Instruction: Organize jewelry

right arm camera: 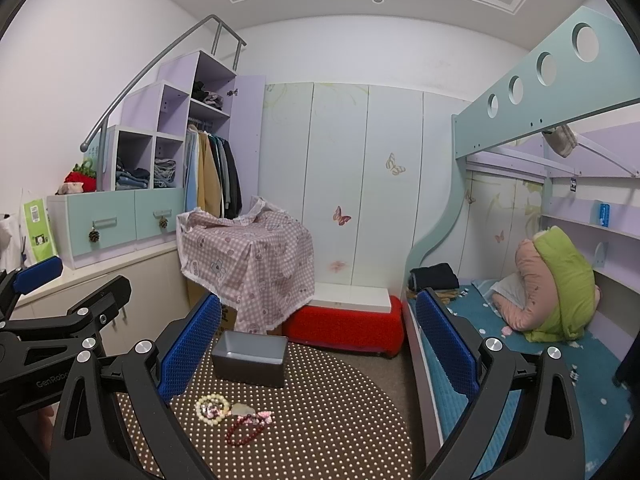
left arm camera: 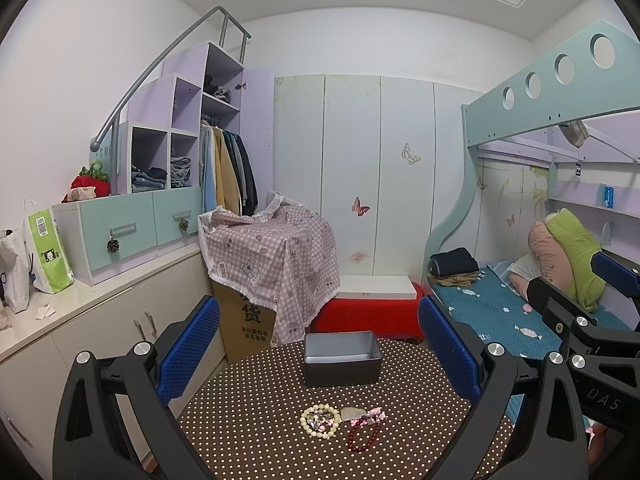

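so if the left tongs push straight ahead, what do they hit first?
Probably the grey box: it sits centred between the open left tongs, beyond the bead bracelets, which lie lower in view. Depth is unclear; the tongs may pass above the box toward the red bench.

**Jewelry at the near edge, box behind it**

On the tabletop (left arm camera: 256, 420), the open box (left arm camera: 341, 360) stands toward the far edge. In front of it, near the near edge, lies the jewelry: a bead bracelet (left arm camera: 319, 421) on the left, a second bead strand (left arm camera: 363, 434) just to its right, a bow clip (left arm camera: 374, 415) touching that strand's far end. Beyond the tabletop's far left stands a carton under a draped cloth (left arm camera: 272, 252); a low cushioned stool (left arm camera: 368, 314) sits right of it, before the wardrobe (left arm camera: 380, 168). A bed (left arm camera: 492, 312) runs along the right, a counter (left arm camera: 92, 300) along the left.

The left tongs (left arm camera: 320, 356) and right tongs (right arm camera: 318, 356) hang above the near edge, jaws spread wide, side by side.
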